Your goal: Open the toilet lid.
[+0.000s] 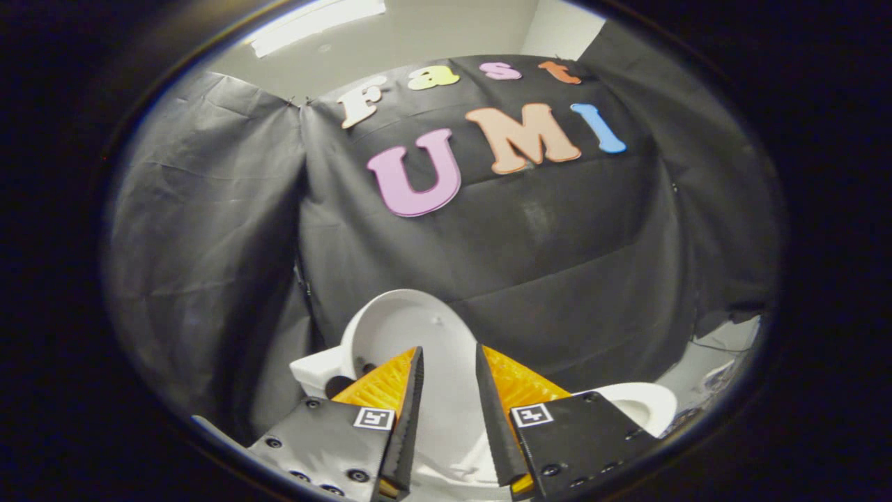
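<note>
A white toilet stands low against the black cloth wall. Its lid [408,324] is raised, tilted back, with its rounded inner face turned toward me. The lid rises just beyond my fingertips and its white surface shows in the gap between them. My gripper [449,353] is open, with a clear gap between the fingers and nothing pressed by them. Part of the white seat rim [651,404] curves out to the right of the right finger [512,380]. The white tank [315,369] peeks out to the left of the left finger [387,383].
Black cloth [557,265] hangs close behind and on both sides of the toilet. A strip of pale floor with cables [721,359] shows past the cloth's lower right corner. A ceiling light [313,21] glows above the booth.
</note>
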Demonstrator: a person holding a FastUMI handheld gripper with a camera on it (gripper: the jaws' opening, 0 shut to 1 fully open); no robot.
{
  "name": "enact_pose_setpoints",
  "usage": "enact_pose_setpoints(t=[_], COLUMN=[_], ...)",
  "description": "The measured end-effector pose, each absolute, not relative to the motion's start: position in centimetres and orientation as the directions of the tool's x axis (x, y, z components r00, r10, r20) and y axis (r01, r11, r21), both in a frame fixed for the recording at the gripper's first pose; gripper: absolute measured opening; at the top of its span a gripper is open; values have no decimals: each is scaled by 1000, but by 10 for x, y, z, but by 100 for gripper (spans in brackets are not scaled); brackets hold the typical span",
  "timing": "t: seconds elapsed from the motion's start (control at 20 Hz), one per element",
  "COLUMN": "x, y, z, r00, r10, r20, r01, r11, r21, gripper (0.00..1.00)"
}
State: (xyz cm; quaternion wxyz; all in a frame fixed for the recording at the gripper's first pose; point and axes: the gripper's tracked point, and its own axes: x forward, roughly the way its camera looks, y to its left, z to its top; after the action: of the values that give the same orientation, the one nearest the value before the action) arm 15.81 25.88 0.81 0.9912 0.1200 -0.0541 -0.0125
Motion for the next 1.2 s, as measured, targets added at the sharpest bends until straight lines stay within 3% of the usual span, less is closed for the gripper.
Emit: enact_pose_setpoints(t=[0.4,0.7,0.95,1.2], x=[134,124,107,96], y=[115,72,46,20], z=[28,17,-19,-31], r00=[985,998,986,988], r10=[-159,-62,-6,-13], r20=[61,-20,-165,-151], r01=[152,62,-12,1], r11=[982,998,994,997], r21=[115,-4,-108,-81], gripper=[46,47,47,47])
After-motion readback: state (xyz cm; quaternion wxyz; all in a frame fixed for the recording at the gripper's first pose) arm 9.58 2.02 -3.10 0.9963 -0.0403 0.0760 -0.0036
